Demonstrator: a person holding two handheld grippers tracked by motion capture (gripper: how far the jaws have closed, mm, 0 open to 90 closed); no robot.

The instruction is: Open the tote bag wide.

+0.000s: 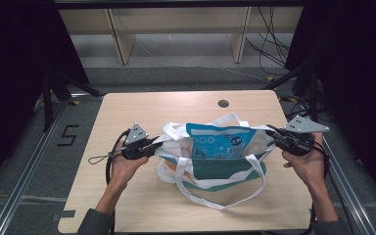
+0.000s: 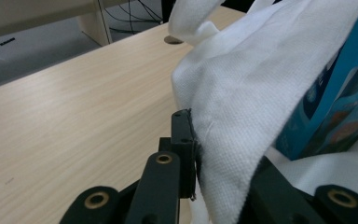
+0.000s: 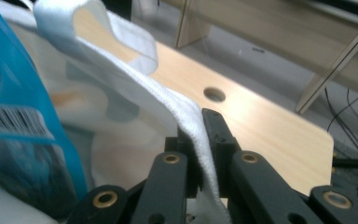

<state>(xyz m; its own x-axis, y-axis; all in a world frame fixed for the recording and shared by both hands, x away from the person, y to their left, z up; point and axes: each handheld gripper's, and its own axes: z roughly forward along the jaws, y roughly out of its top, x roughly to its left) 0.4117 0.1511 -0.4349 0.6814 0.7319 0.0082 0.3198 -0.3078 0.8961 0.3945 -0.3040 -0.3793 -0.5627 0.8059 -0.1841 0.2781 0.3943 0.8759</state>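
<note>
A white tote bag (image 1: 215, 169) with a teal band and white handles sits on the wooden table (image 1: 137, 105). A blue snack packet (image 1: 219, 139) stands upright inside it. My left gripper (image 1: 155, 144) is shut on the bag's left rim; its own view shows white cloth (image 2: 242, 112) pinched between the jaws, packet (image 2: 340, 93) just behind. My right gripper (image 1: 273, 137) is shut on the bag's right rim, with the white hem (image 3: 191, 121) clamped between its jaws and the packet (image 3: 14, 107) at the left. The two grips hold the bag's mouth stretched wide.
A round cable hole (image 1: 223, 103) lies in the table near its far edge. Wooden shelf legs (image 1: 120, 39) and loose cables (image 1: 274, 44) stand on the floor beyond. Metal rails (image 1: 24, 166) run along both sides of the table.
</note>
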